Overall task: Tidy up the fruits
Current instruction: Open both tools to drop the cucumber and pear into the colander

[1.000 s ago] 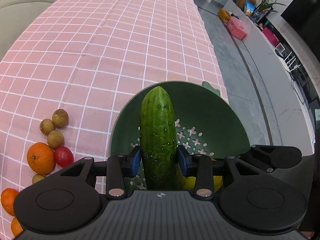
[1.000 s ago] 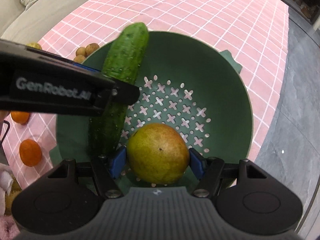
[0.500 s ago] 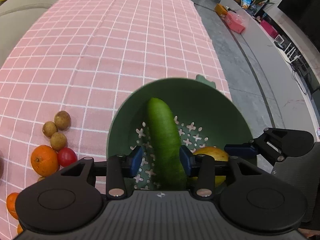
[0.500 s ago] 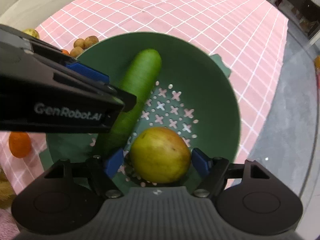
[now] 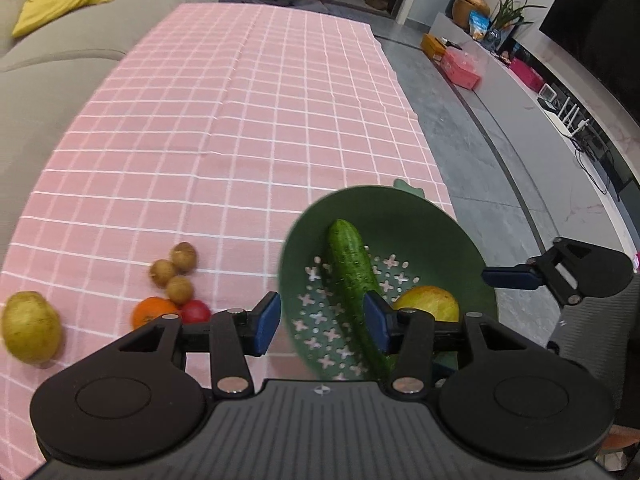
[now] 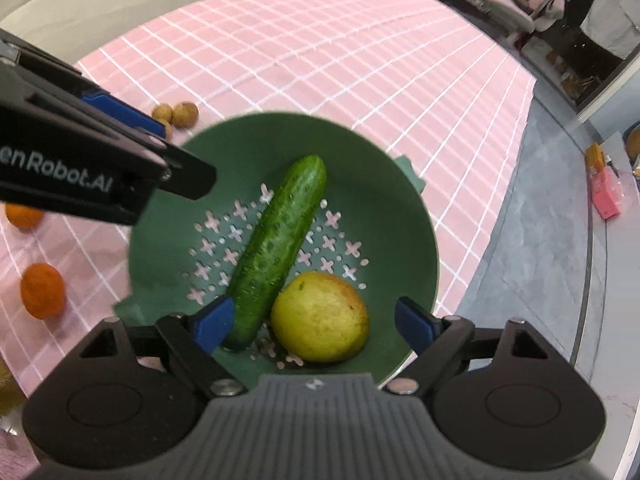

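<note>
A green colander (image 6: pixel 384 216) (image 5: pixel 460 248) stands at the right edge of the pink checked table. A cucumber (image 6: pixel 280 248) (image 5: pixel 352 276) and a yellow-green mango (image 6: pixel 320 316) (image 5: pixel 428 302) lie in it. My left gripper (image 5: pixel 320 320) is open and empty above the colander's left rim; it shows in the right wrist view (image 6: pixel 120 168) too. My right gripper (image 6: pixel 312 324) is open and empty, raised above the mango; one finger (image 5: pixel 512 278) shows in the left wrist view.
Left of the colander lie three brown longans (image 5: pixel 176 270), an orange (image 5: pixel 150 312), a red tomato (image 5: pixel 196 312) and a yellow-green fruit (image 5: pixel 30 332). Two more oranges (image 6: pixel 42 290) lie further left. A sofa (image 5: pixel 60 40) borders the table; grey floor lies right.
Both grippers opened: the left let the cucumber go and the right let the mango go, both into the colander. Both grippers then pulled up and back.
</note>
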Tool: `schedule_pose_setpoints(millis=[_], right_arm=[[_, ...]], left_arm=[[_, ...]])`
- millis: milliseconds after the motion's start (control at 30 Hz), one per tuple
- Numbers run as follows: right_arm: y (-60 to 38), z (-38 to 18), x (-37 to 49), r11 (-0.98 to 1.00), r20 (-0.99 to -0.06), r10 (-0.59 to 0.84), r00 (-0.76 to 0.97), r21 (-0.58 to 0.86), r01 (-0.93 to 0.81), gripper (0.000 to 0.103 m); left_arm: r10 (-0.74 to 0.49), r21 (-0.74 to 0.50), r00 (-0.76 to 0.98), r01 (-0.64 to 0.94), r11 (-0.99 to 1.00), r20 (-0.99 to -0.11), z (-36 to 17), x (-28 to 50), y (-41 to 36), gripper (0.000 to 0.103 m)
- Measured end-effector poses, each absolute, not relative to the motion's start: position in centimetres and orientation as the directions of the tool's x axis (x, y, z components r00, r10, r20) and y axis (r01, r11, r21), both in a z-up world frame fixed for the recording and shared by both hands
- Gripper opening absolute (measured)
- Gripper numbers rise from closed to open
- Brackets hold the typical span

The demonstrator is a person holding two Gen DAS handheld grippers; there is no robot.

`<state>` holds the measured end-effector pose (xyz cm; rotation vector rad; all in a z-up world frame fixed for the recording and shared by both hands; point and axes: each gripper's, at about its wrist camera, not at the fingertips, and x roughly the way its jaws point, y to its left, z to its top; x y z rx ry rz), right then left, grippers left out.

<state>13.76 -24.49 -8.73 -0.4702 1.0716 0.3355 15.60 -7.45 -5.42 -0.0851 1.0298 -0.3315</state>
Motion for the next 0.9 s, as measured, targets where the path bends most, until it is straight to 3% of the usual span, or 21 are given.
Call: schedule_pose_setpoints(millis=[367,567,900], right_arm=[[-22.1,-5.8,9.5,0.895,-0.822,0.095,0.562,-0.177,-0.41,0.085],[-20.5,-5.5,7.1,0.948,-0.778,0.156,0.609,-0.055,-0.312,0.085],[-16.3,-7.5,4.2,0.951,-0.762,0.276,0.585,0.126,-0.284,0.073]], left_arm=[[-0.297,-0.194,0.54,0.241,0.951,-0.788,-2.9,11.8,-3.1,0.057],[-0.261,-0.162,0.555,0.222,0.961,-0.79,-2.4,10.3,-0.2,0.057],[-0.134,-0.028,0.56,0.193,0.981,-0.818,-3.5,5.8,3.7,0.057]])
